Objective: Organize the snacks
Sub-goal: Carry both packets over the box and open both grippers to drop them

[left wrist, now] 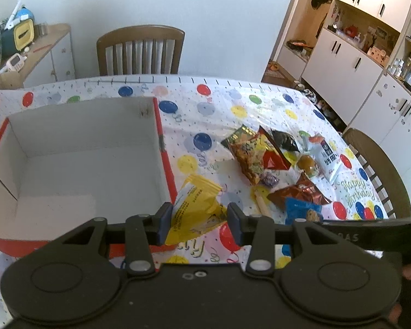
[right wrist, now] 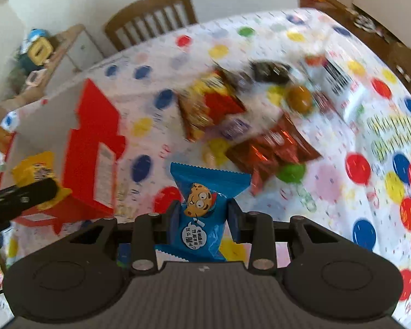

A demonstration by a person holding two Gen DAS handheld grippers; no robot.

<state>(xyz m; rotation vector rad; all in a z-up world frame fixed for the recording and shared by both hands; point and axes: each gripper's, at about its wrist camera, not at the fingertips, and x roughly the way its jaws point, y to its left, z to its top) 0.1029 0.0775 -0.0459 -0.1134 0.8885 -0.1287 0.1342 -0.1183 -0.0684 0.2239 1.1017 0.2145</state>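
Left gripper [left wrist: 200, 220]: jaws narrowed on a yellow snack packet [left wrist: 197, 208], pads pressed against its two sides. Packet hangs crumpled between them, its upper end sticking out forward past the fingertips. I hold it just beside the right wall of the red box [left wrist: 165, 148], near the box's front corner, above the balloon tablecloth [left wrist: 194, 96]. Box interior is white and open at the top.

Right gripper [right wrist: 202, 213]: jaws clamped on a blue cookie packet [right wrist: 205, 192], cartoon cookie face sitting right between the pads. Serrated top edge fans out beyond the fingertips; lower end runs back toward the gripper body. Packet is lifted off the cloth.

Right wrist view is motion-blurred, so the pile is hard to read there; probably the same heap seen from the left wrist: a brown-orange foil bag [left wrist: 298, 192], a patterned yellow-brown bag [left wrist: 246, 153], a red packet [left wrist: 274, 159], a black packet [left wrist: 285, 139], a white packet [left wrist: 326, 156]. Heap lies well to the right of the box. Wooden chair [left wrist: 141, 49] at the table's far side.
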